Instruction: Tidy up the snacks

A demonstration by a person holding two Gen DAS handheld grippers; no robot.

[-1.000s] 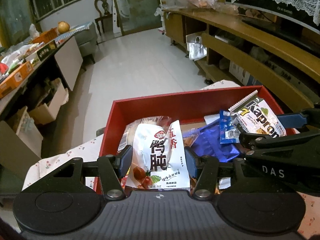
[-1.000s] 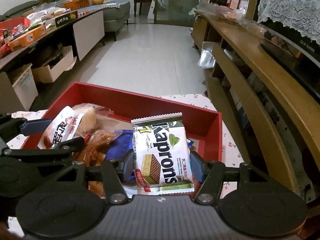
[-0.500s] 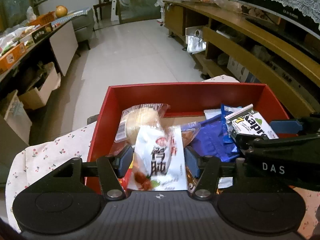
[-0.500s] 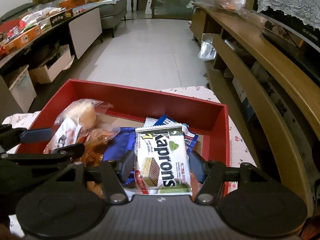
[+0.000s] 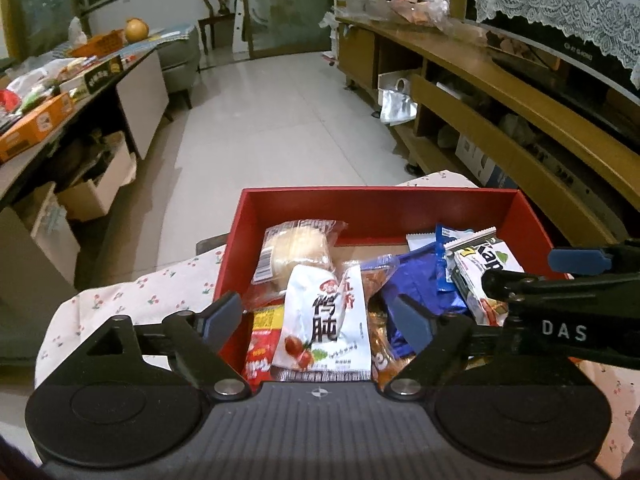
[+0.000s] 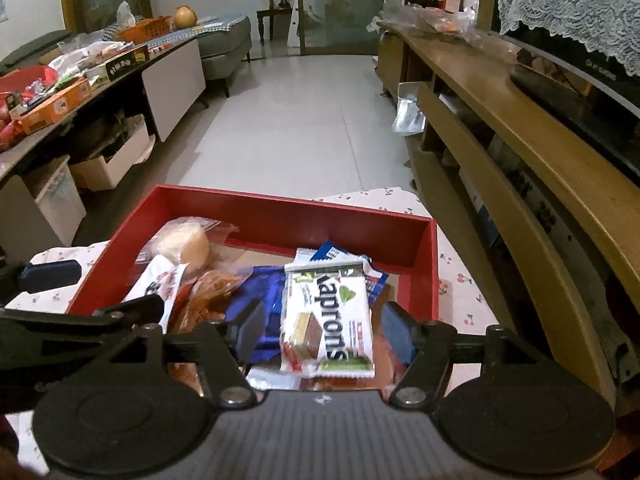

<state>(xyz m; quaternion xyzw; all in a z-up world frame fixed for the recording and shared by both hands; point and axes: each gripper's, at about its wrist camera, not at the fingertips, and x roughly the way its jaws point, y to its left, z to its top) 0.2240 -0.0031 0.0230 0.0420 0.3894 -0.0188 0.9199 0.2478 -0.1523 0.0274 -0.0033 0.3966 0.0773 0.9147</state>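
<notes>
Left hand-held gripper (image 5: pixel 318 320) first: in the left wrist view its jaws are opening, and there's a clear gap on both sides of the white pouch with red print (image 5: pixel 326 326), so nothing is pinched any more. That pouch sits between the pads but lies on the pile inside the red box (image 5: pixel 376 210), leaning on a wrapped bun (image 5: pixel 298 250) and an orange snack bag. So I'd call this the let-go step: snack dropped into the box, grip coming off. Over at the right edge you can see the other tool poking in above the wafer pack.

Right wrist view, same story. The right hand-held gripper (image 6: pixel 322 334) is opening too, not as wide, and its pads look just clear of the Kaprons wafer pack (image 6: pixel 328 320), which lies flat on top of a blue wrapper (image 6: pixel 262 292) in the right half of the box. The box sits on a cherry-print cloth (image 6: pixel 456 296) over the worktop.

Next move, my guess: pull both tools straight back and up so the fingers don't snag the loose wrappers, then go looking for whatever snacks are left outside the box. Neither view shows any on the cloth, so that'll need a look around.
</notes>
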